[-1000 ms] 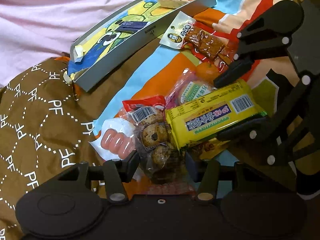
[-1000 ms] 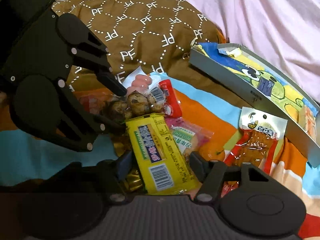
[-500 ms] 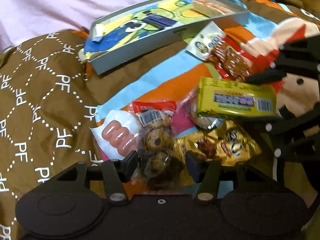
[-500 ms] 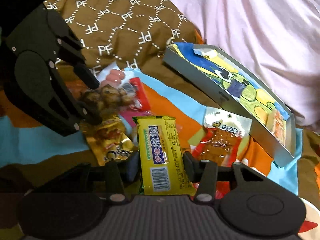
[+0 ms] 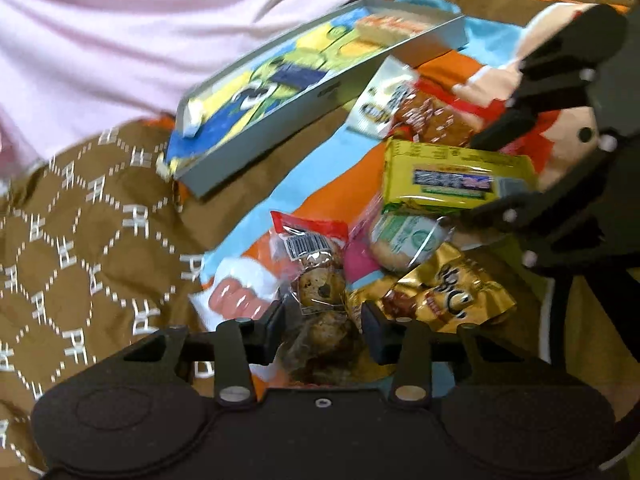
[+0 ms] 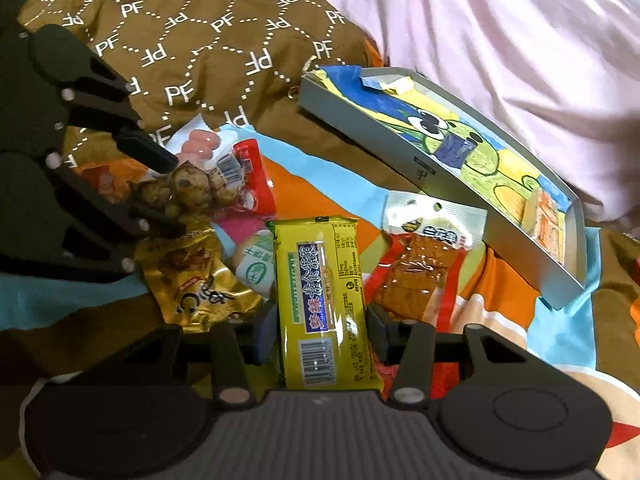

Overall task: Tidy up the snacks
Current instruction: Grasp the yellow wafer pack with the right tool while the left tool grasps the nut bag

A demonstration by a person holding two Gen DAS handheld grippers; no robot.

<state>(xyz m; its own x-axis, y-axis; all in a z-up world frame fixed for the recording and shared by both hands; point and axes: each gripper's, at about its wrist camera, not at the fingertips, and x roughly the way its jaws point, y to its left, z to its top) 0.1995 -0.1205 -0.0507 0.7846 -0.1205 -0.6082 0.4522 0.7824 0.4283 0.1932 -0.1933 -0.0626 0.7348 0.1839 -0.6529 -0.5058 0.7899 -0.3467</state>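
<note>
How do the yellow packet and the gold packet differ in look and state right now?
The yellow packet is a flat, smooth bar clamped in the right gripper and lifted; the gold packet is crinkled, shiny foil lying loose on the bedding, ungripped. Both are sealed snacks outside the box.

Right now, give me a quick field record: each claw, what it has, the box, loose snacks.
left claw: closing on the clear pack of speckled eggs, which sits between its pads
right claw: shut on the yellow snack bar, held lengthwise between the pads
box: grey, shallow, cartoon-printed inside, tilted on the bedding; one orange-and-cream snack at its far end
loose snacks: gold pouch, brown tofu pack, pink sausage pack, round green-label pack
surface: patterned blanket
</note>
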